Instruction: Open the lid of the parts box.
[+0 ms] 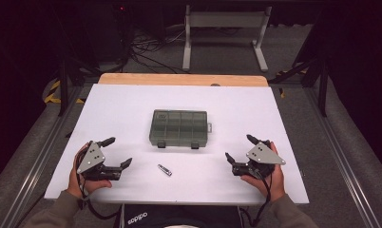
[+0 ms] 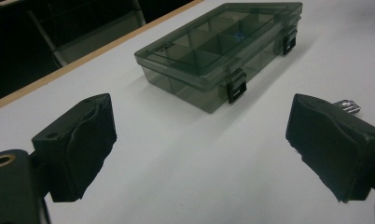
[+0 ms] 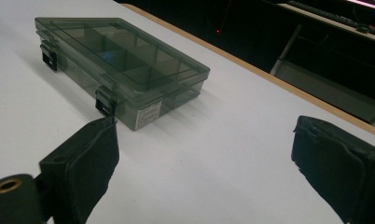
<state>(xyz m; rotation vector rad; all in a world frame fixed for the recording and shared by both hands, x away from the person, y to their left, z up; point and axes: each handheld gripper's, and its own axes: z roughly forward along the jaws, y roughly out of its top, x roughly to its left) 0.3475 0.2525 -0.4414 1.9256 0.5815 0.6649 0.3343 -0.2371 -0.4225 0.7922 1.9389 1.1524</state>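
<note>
A smoky grey clear plastic organiser box (image 1: 179, 128) with divided compartments lies closed in the middle of the white table, two black latches facing the person. It also shows as the box (image 2: 218, 46) ahead of the left gripper and the box (image 3: 120, 60) ahead of the right one. A small silver and black cylinder (image 1: 164, 170) lies on the table in front of the box, and its tip (image 2: 348, 106) peeks past a left jaw. My left gripper (image 1: 119, 152) rests open at the near left, nothing between its jaws. My right gripper (image 1: 239, 147) rests open at the near right, likewise empty.
The white table top (image 1: 132, 104) has a wooden strip (image 1: 179, 79) along its far edge. A grey metal stand (image 1: 222, 33) and cables sit on the floor beyond. Metal rails run along both sides of the table.
</note>
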